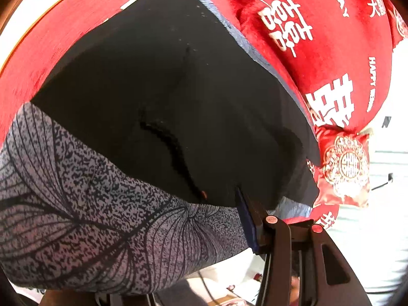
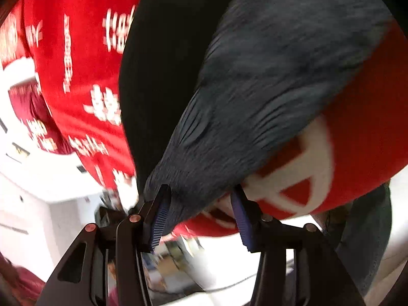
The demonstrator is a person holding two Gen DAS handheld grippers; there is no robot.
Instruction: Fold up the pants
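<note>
The pants (image 1: 76, 204) lie spread on a red blanket (image 1: 318, 38). One part is grey with a dark leaf print and one part is plain black (image 1: 165, 89). The grey cloth rises over my left gripper (image 1: 199, 199) and fills its jaws. It hides the left finger, while the right finger's blue pad (image 1: 248, 219) presses against the cloth's edge. In the blurred right wrist view, a gathered corner of the grey pants (image 2: 255, 89) runs into my right gripper (image 2: 201, 191). Creases fan out from there and the cloth sits between both pads.
The red blanket carries white characters. A red embroidered cushion (image 1: 344, 168) lies at its right edge, beside a pale floor (image 1: 377, 229). White furniture (image 2: 38, 178) shows at the left of the right wrist view. Blue-grey denim-like cloth (image 2: 369, 242) hangs at its lower right.
</note>
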